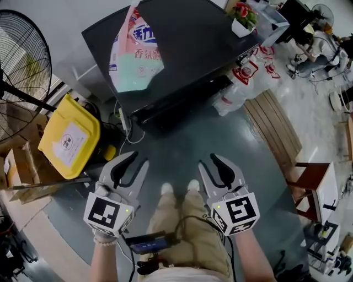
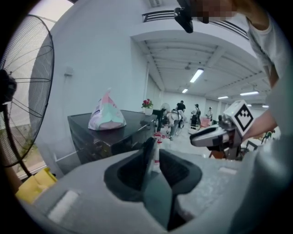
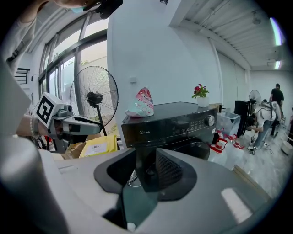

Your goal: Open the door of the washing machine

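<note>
- Task item: the washing machine [image 3: 170, 122] is a black front-loader standing on the floor ahead of me; its round door [image 3: 201, 148] sits low on the front face, below the control panel, and is shut.
- Left gripper [image 1: 140, 158]: its fingers [image 2: 130, 171] stand partly apart with only a narrow gap between the tips; nothing is between them and nothing is held.
- Right gripper [image 1: 208, 160]: its fingers [image 3: 173, 171] are likewise partly apart and empty; the machine's front shows through the gap, so I judge this gripper to be lined up on the door.
- Position: both grippers are held side by side above my knees, angled down toward the machine and well apart from it; I read this as the approach stage, with no contact made.
- Reason for the gap: I judge the fingers are set open ready to take the door's edge or handle; I cannot make out the handle in any view.
- Items on top: a detergent bag [image 1: 135, 52] lies on the lid and a potted plant [image 1: 242, 16] stands at its far corner; both are clear of the door's swing.
- Surroundings: a yellow lidded bin [image 1: 69, 137] and a pedestal fan [image 1: 22, 66] stand to the machine's left; I judge the left gripper should keep clear of them.
</note>
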`<state>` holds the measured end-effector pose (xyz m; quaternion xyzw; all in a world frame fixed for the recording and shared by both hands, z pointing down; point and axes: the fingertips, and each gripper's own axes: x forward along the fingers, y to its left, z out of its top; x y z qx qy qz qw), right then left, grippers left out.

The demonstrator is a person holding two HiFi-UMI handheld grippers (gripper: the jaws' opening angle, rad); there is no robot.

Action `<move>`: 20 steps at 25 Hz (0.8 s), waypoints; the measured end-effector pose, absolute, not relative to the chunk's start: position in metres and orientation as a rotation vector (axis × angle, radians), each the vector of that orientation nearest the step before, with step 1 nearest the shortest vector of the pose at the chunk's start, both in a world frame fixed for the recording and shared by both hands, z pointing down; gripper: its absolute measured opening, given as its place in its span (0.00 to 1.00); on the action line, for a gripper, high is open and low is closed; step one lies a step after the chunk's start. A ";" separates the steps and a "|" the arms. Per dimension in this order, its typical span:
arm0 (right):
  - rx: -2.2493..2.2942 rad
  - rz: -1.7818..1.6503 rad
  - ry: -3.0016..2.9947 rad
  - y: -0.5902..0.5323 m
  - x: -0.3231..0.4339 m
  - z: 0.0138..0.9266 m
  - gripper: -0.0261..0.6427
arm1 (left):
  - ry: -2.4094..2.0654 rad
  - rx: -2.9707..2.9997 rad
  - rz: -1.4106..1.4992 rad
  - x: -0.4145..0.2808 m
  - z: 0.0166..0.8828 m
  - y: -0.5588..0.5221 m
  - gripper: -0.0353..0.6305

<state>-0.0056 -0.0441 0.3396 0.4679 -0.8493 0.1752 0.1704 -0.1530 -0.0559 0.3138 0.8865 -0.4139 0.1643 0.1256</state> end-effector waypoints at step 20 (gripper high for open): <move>1.354 0.570 -2.368 -0.089 0.006 0.412 0.22 | -1.060 2.572 0.604 -0.116 0.433 -0.102 0.24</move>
